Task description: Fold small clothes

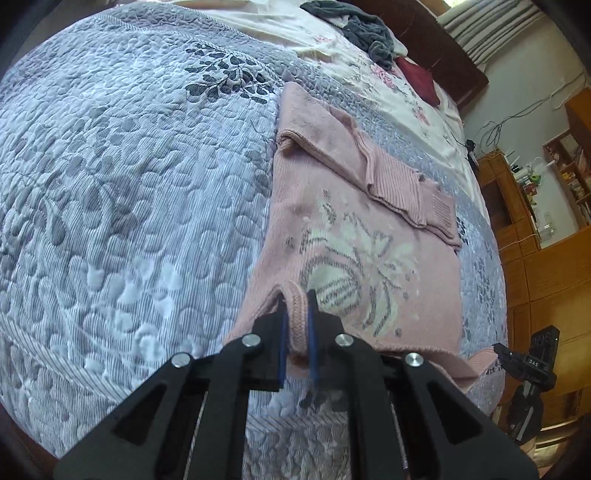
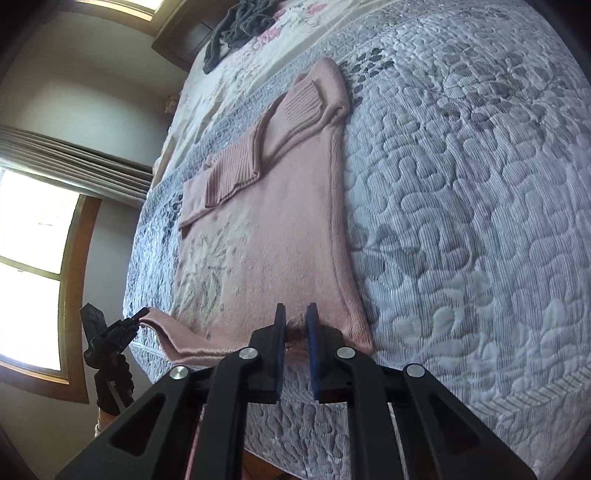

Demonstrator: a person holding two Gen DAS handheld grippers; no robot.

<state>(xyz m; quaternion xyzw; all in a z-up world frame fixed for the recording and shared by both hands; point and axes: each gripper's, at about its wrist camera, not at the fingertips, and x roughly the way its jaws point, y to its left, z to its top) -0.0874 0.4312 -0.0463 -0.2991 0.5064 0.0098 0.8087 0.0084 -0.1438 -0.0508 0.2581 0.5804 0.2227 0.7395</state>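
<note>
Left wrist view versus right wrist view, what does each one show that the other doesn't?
Only the left wrist view shows the wooden shelves along the wall, the dark red cloth near the headboard, and the left gripper with its jaws closed on the sweater's ribbed edge. Only the right wrist view shows the windows and the right gripper, jaws pinching the near hem. Both show the pink sweater with its sleeves folded across, the grey quilt, and the dark grey garment at the far end.
</note>
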